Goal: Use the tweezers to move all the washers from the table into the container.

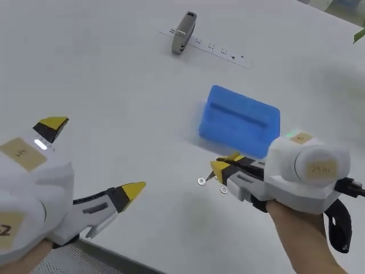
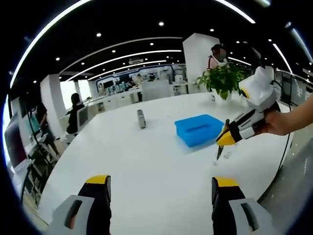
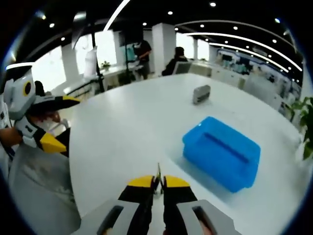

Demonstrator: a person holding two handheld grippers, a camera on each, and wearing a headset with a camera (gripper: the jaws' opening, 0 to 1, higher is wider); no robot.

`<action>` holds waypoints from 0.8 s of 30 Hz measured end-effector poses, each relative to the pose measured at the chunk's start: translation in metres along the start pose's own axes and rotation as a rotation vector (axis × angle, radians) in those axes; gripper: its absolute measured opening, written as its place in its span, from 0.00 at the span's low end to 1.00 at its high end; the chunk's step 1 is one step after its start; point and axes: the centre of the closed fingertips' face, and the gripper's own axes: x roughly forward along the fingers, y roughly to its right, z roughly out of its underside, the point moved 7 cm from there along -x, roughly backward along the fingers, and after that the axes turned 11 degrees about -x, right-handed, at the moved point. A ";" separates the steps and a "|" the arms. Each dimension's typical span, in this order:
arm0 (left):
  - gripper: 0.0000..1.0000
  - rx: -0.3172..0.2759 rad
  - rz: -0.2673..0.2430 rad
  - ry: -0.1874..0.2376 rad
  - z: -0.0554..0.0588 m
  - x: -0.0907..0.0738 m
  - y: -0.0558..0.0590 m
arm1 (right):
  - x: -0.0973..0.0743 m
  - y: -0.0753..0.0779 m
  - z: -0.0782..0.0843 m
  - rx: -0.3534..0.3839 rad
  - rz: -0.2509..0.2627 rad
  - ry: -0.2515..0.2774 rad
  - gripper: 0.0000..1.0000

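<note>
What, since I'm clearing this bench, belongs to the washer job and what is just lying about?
Job: two washers, tweezers in the right gripper, blue container.
Lying about: grey gadget, power strip, plant.

The right gripper at 6 o'clock pinches the tweezers between its 2 yellow-tipped jaws. On the white table, a blue container sits at 4 o'clock and a grey device at 2 o'clock. The left gripper, jaws apart, is at 9 o'clock.

Most of the tweezers hidden between right gripper fingers, washers tiny, container corner behind it
</note>
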 end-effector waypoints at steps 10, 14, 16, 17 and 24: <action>0.83 0.063 -0.043 -0.023 0.004 0.001 -0.003 | 0.008 -0.001 0.007 0.016 0.008 -0.004 0.03; 0.83 0.082 -0.060 -0.049 0.007 0.002 -0.004 | 0.008 -0.002 0.007 -0.004 0.021 0.000 0.03; 0.82 0.090 -0.061 -0.050 0.007 0.002 -0.003 | 0.007 -0.002 0.008 -0.009 0.025 -0.003 0.02; 0.83 0.097 -0.061 -0.052 0.008 0.002 -0.003 | 0.007 -0.002 0.008 -0.011 0.027 -0.005 0.02; 0.85 0.078 -0.061 -0.019 0.004 -0.001 -0.004 | 0.004 -0.003 0.006 -0.014 0.017 -0.033 0.01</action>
